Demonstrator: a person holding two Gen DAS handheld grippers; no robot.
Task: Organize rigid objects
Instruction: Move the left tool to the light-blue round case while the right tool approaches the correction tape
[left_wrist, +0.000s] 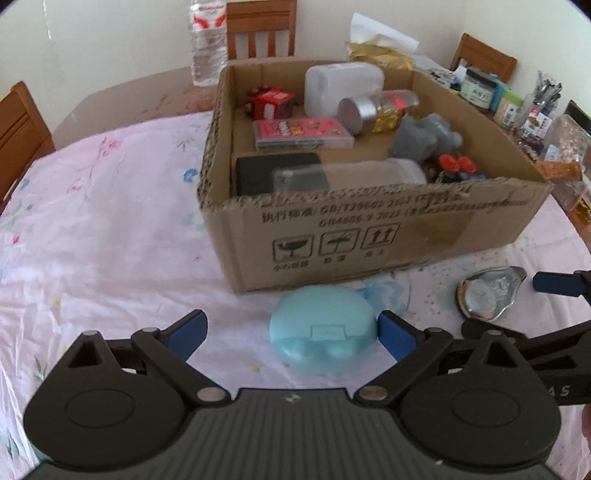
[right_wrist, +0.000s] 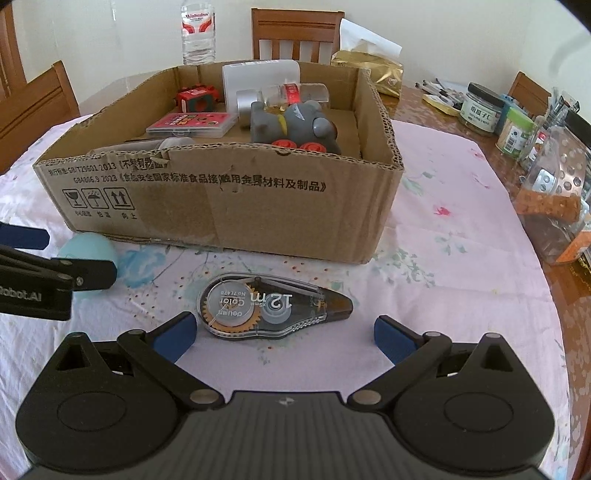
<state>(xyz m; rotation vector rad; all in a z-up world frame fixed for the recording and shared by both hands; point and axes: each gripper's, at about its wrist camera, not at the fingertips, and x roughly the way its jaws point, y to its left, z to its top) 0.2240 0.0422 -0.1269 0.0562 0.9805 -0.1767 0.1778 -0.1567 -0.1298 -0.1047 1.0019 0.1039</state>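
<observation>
The left gripper (left_wrist: 291, 334) is hovering with its jaws spread wide, bracketing the blue case (left_wrist: 321, 326); the right-hand pad (left_wrist: 395, 338) is sitting just beside the case's edge, the other pad well clear. The right gripper (right_wrist: 284, 336) is likewise gaping, its pads flanking the tape dispenser (right_wrist: 275, 304), which is lying flat on the cloth (right_wrist: 443, 258) and not being touched.

Both items are resting on the table just in front of the box (right_wrist: 229, 206), which is already holding a grey toy (right_wrist: 295, 123), a pink card case (right_wrist: 192, 123), a red cube (right_wrist: 195, 98) and some jars.

The step in hand looks like lining up for two pickups. Next, each gripper is probably needing to ease forward and down until the pads straddle its item, then squeeze. The dispenser is low and flat, so the pads must be reaching nearly to the cloth; the case is rounded and may be slipping if pinched high.
</observation>
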